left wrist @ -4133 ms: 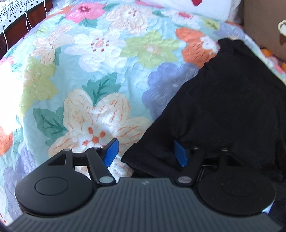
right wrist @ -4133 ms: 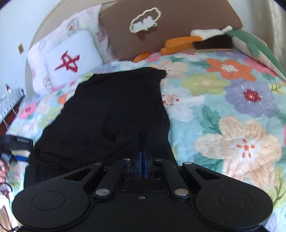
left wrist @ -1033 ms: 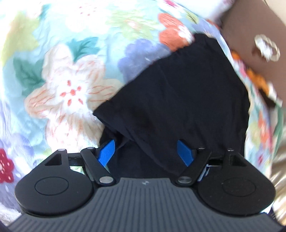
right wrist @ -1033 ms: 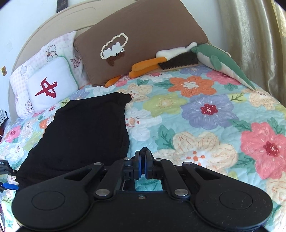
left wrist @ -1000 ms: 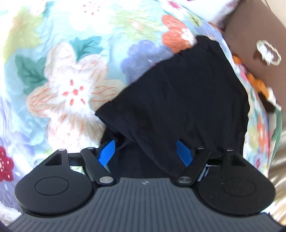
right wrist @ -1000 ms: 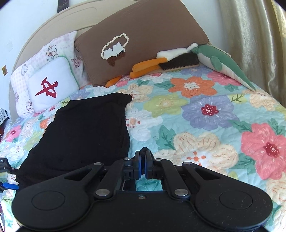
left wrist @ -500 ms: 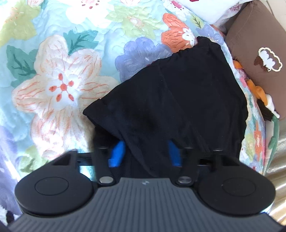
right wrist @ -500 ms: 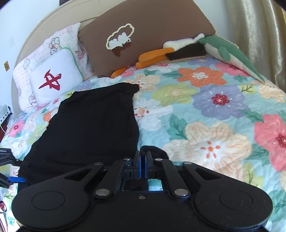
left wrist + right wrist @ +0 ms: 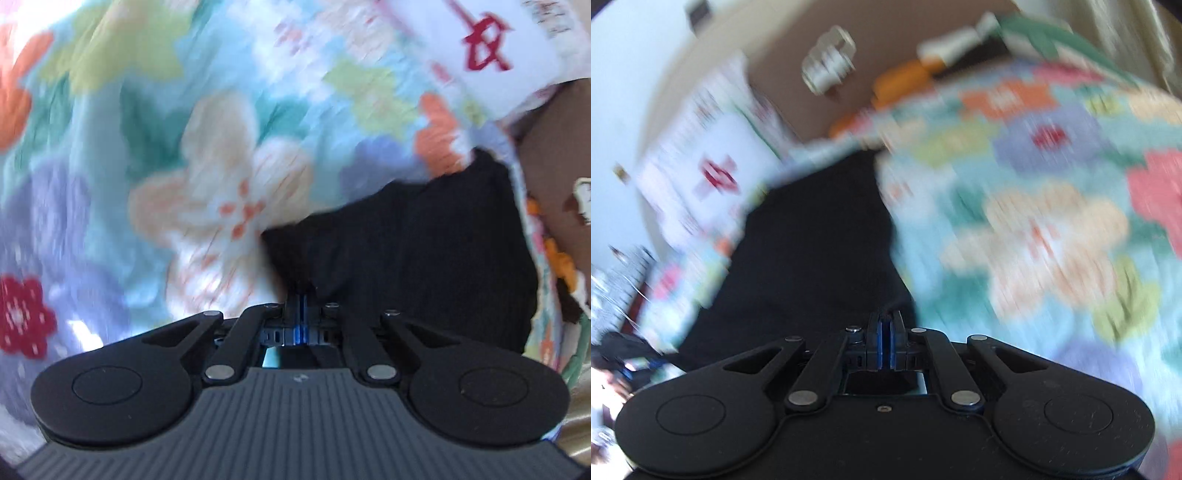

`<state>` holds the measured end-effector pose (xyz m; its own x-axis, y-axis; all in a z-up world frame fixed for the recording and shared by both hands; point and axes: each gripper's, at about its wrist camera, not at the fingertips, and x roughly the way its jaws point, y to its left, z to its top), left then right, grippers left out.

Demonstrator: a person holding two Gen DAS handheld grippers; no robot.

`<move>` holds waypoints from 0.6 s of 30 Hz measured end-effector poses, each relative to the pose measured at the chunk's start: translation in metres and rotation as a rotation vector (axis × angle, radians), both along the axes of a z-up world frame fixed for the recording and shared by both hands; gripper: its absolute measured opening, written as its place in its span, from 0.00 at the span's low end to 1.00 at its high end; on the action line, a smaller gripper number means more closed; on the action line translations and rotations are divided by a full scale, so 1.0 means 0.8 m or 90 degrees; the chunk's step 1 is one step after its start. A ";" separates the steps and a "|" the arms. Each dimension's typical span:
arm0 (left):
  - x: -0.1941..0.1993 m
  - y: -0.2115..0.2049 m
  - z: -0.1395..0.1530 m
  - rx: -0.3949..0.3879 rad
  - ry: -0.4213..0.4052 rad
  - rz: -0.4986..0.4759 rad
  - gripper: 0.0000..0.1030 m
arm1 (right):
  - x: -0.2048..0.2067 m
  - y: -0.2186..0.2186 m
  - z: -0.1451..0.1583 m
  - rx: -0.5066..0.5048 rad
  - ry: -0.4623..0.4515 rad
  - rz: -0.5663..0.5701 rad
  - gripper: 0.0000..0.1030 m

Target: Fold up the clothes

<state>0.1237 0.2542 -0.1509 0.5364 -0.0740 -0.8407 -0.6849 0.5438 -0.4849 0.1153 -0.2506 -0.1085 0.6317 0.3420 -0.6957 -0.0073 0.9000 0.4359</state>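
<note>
Black garment (image 9: pixel 413 258) lies spread on a floral quilt (image 9: pixel 177 147), pinched at its near edge by both handheld grippers. Seen from the left wrist, the left gripper (image 9: pixel 301 295) has its blue pads pressed together on a corner of the dark cloth at 6 o'clock, with the rest of the fabric stretching away toward 2 o'clock. A white pillow with a red mark (image 9: pixel 484 48) sits at 1 o'clock, a brown pillow (image 9: pixel 554 155) at 3 o'clock beside it.

Seen from the right wrist (heavily blurred), the right gripper (image 9: pixel 885 328) is likewise clamped tight on the garment's (image 9: pixel 812 258) near hem at 6 o'clock. The cloth runs up toward 12 o'clock, the quilt (image 9: pixel 1052 221) filling the view from 1 to 4 o'clock. White pillow (image 9: pixel 713 177) shows at 10 o'clock, brown pillow (image 9: pixel 871 48) at 12 o'clock.
</note>
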 end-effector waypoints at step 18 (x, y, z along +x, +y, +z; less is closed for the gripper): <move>0.006 -0.008 0.001 0.004 0.006 -0.009 0.01 | 0.015 0.010 0.011 -0.088 -0.042 0.022 0.05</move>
